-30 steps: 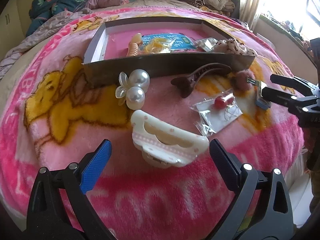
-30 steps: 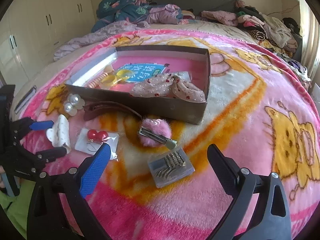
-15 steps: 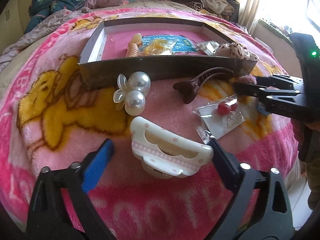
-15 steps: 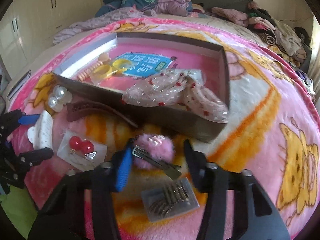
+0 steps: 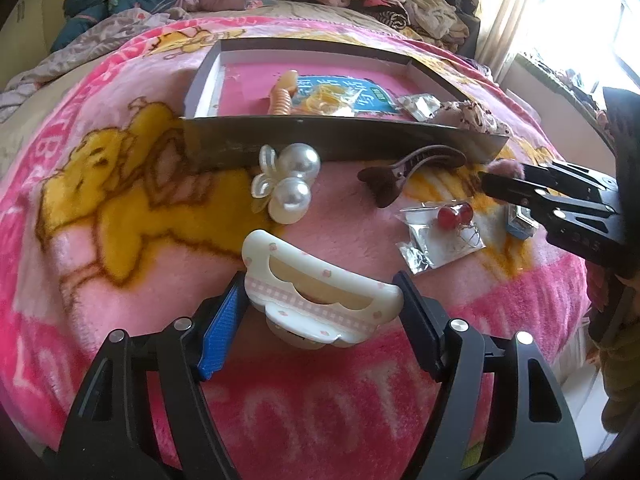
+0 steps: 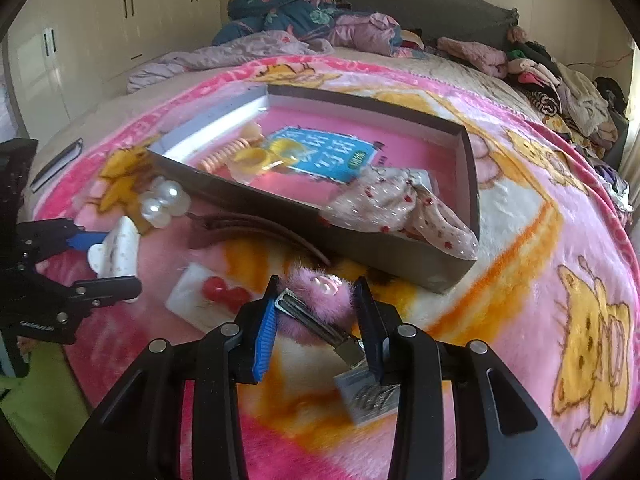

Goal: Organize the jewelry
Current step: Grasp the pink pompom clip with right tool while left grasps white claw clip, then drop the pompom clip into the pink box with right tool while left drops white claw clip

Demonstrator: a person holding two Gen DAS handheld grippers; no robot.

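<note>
On a pink blanket lies a shallow grey box (image 5: pixel 340 142) with a pink floor, also in the right wrist view (image 6: pixel 456 276), holding several hair items. My left gripper (image 5: pixel 320 312) has closed on a white claw clip (image 5: pixel 320 296), which also shows in the right wrist view (image 6: pixel 116 246). My right gripper (image 6: pixel 318 312) has closed around a pink fluffy hair clip (image 6: pixel 320 292). Loose on the blanket are a pearl clip (image 5: pixel 288 182), a brown claw clip (image 5: pixel 404 172) and a bag with red earrings (image 5: pixel 444 232).
A small clear case of pins (image 6: pixel 368 396) lies just under my right gripper. A polka-dot scrunchie (image 6: pixel 396 204) hangs over the box's near wall. Piles of clothes (image 6: pixel 304 20) lie at the far side of the bed. A window (image 5: pixel 580 20) is on the right.
Both grippers have moved forward and closed: the left onto the white claw clip, the right onto the pink fluffy clip. Both were wide open a second ago.
</note>
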